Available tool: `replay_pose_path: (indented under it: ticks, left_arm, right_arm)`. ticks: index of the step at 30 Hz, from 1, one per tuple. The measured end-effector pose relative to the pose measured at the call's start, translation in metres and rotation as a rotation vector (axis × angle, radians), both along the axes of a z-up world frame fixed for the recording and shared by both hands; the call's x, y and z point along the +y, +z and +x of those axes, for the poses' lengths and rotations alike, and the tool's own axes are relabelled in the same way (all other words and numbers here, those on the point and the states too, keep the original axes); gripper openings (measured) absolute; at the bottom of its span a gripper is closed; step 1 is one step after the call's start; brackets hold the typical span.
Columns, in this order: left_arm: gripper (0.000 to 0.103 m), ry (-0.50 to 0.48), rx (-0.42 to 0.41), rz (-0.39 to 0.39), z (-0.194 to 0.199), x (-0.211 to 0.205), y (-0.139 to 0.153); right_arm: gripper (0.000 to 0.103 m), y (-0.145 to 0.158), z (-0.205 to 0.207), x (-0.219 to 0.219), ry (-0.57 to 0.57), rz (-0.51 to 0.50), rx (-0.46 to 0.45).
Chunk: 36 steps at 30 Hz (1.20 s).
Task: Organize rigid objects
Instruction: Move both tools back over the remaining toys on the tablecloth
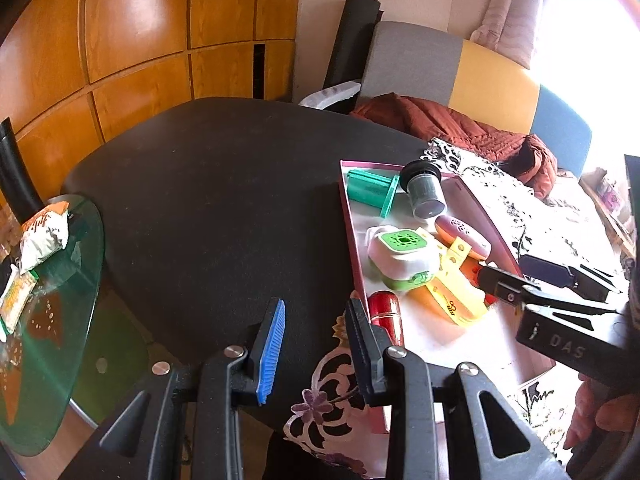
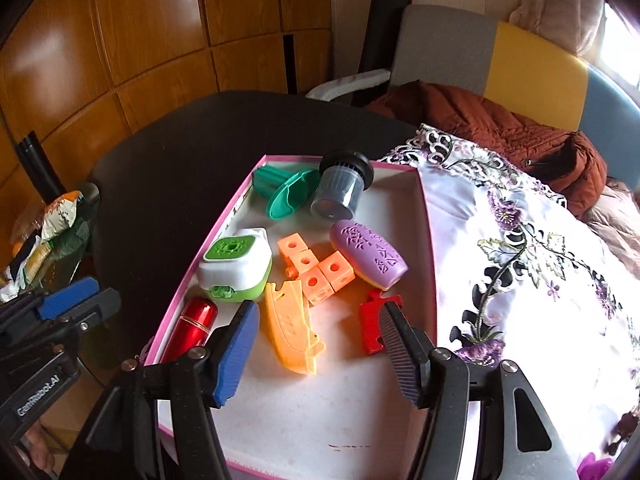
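The dark oval desk carried a floral white cloth and, on it, a shallow pink-rimmed white tray. Inside the tray lay a green-and-white plastic box, a grey cylinder with a black cap, a teal plastic piece, a lilac oval case, a cluster of orange cubes, an orange boat-shaped piece, a glossy red cylinder by the left rim, and a small red plastic piece. Your right hand-held gripper hovered over the tray with its jaws parted and nothing between them; the boat-shaped piece lay below the gap. Your left hand-held gripper sat narrow and empty above the desk's edge, beside the tray.
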<state>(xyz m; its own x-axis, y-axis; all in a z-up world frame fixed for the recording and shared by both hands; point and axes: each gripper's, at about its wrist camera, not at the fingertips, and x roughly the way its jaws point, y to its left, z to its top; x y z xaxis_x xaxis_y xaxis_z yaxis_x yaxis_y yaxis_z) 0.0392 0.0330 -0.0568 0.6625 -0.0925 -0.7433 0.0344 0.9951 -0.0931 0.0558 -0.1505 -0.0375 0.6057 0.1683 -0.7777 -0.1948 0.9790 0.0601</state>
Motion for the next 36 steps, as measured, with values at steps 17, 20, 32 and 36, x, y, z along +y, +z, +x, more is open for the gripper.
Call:
replay_pose_path:
  ticks: [17, 20, 32, 36]
  left_arm:
    - [0.031, -0.105, -0.028, 0.039, -0.006, -0.033, 0.011]
    - [0.031, -0.136, -0.033, 0.047, -0.007, -0.044, 0.013]
    - [0.034, -0.290, -0.037, 0.089, -0.014, -0.102, 0.015]
    - [0.035, -0.349, -0.040, 0.104, -0.015, -0.125, 0.017]
  right_arm:
    - [0.074, 0.033, -0.037, -0.103, -0.208, -0.018, -0.100]
    - [0.075, 0.038, -0.044, -0.135, -0.276, -0.037, -0.114]
    - [0.083, 0.062, -0.102, -0.288, -0.666, -0.074, -0.186]
    - [0.085, 0.062, -0.127, -0.338, -0.819, -0.073, -0.211]
